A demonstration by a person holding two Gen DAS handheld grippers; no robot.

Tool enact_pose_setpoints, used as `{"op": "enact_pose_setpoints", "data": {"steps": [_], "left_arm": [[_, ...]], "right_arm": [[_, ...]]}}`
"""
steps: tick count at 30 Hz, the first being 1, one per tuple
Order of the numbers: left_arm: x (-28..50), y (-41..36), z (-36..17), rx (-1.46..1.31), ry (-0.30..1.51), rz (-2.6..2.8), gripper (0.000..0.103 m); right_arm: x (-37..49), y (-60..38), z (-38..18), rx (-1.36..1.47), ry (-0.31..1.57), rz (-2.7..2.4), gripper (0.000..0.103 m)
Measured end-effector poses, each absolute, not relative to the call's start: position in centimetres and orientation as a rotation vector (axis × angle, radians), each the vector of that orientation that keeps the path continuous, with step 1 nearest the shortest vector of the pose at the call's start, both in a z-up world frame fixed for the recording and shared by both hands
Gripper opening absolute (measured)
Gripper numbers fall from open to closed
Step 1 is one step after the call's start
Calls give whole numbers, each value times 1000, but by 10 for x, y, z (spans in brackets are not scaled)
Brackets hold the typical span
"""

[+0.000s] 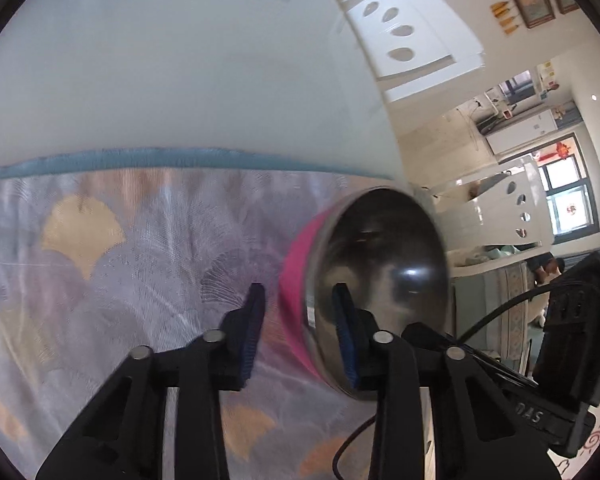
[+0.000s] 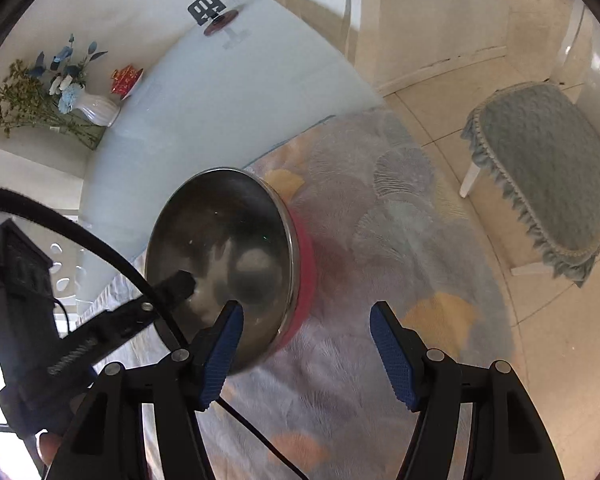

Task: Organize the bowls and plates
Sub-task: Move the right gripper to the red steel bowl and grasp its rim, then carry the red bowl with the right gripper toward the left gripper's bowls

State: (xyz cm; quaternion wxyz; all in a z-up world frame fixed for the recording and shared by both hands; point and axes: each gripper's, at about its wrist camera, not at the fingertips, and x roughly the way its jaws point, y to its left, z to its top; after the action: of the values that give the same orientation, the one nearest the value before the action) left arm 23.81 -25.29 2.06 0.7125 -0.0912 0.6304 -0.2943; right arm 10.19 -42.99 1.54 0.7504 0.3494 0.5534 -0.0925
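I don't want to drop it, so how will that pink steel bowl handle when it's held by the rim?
The bowl looks thin polished steel, so probably light and rigid. Its shiny wall may be slippery between the left claw's pads. Gripped at one edge and tilted, it could swivel.

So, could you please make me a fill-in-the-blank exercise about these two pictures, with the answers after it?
1. The bowl has a steel inside and a ____ outer wall.
2. The left gripper holds the bowl by its ____, one finger inside and one outside.
3. The right gripper is ____ and holds nothing.
4. The vase on the table holds ____.

Missing words: pink; rim; open; flowers
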Motion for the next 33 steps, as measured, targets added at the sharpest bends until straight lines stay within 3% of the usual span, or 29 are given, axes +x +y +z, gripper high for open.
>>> {"op": "enact_pose_setpoints", "data": {"steps": [3, 7, 12, 21, 33], "left_arm": [[240, -250, 12, -231, 1412, -654, 14], [240, -248, 10, -233, 1399, -655, 13], [240, -250, 12, -220, 1387, -655, 13], [230, -243, 33, -231, 1381, -673, 13], [171, -210, 121, -255, 1277, -712, 13]], "right_arm": [[107, -426, 7, 752, 1206, -187, 58], [113, -422, -3, 748, 1209, -182, 49], [119, -418, -6, 748, 1209, -168, 23], [111, -405, 21, 685, 1216, -173, 23], [63, -371, 115, 589, 1161, -168, 24]]}}
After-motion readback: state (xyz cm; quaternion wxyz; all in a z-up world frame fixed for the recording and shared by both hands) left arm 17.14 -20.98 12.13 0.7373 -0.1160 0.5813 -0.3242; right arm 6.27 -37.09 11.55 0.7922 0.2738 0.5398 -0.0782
